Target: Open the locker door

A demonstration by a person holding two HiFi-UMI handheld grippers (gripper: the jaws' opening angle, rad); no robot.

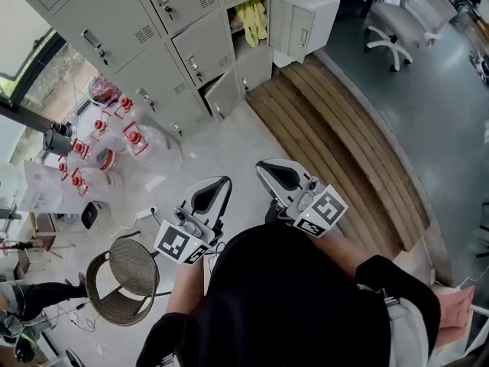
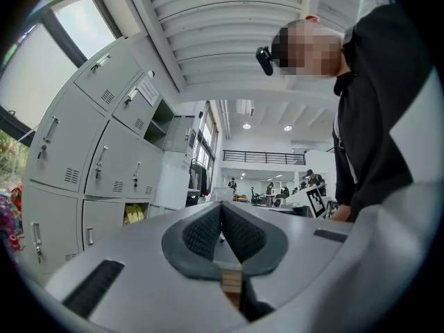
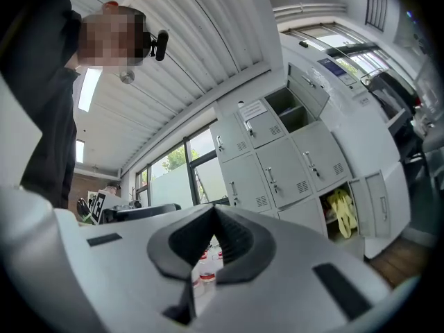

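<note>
A bank of grey lockers [image 1: 153, 60] stands ahead at the top of the head view. One compartment is open, with its door [image 1: 294, 25] swung right and something yellow [image 1: 252, 20] inside. A lower door [image 1: 223, 92] stands slightly ajar; the others are closed. My left gripper [image 1: 221, 180] and right gripper [image 1: 263, 165] are held in front of me, well short of the lockers, both shut and empty. In the left gripper view the left gripper [image 2: 222, 205] has the lockers [image 2: 76, 165] on its left. The right gripper [image 3: 214, 209] has the lockers [image 3: 277, 165] to its right.
Clear bottles with red caps [image 1: 99, 140] crowd the floor left of the lockers. A round wicker stool [image 1: 126, 277] stands at my lower left. A wooden slatted platform [image 1: 336, 151] runs along the right, with an office chair [image 1: 390, 33] beyond it.
</note>
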